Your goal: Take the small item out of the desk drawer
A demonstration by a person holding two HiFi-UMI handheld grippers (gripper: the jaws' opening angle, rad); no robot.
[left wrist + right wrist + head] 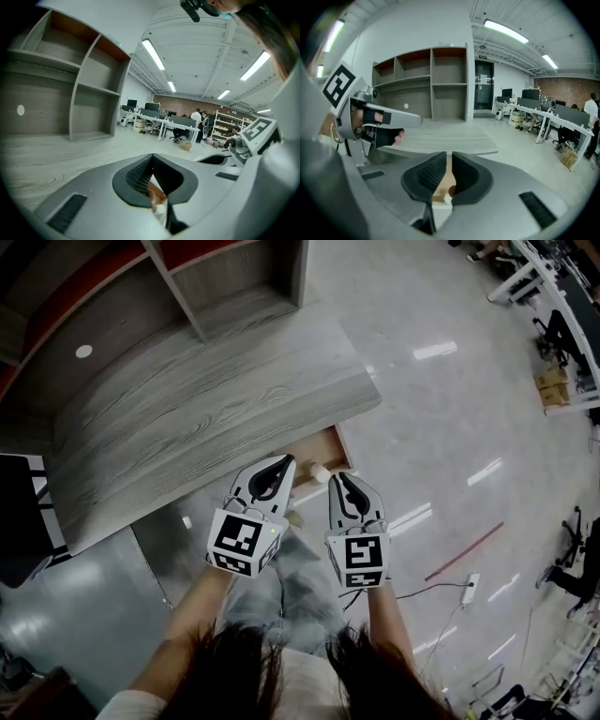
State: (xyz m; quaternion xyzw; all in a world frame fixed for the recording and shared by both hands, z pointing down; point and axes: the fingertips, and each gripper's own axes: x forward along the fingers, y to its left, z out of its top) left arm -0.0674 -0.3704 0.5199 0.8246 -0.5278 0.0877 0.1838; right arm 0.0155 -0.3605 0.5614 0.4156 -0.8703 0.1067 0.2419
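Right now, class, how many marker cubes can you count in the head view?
2. One marker cube sits on the left gripper, the other on the right gripper, side by side. None seems hidden.

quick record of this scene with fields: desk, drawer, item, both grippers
desk: grey wood-grain top
drawer: open, below the desk's front edge
small item: white, lying in the drawer, untouched
left gripper: shut, empty, over the drawer
right gripper: shut, empty, beside the left one
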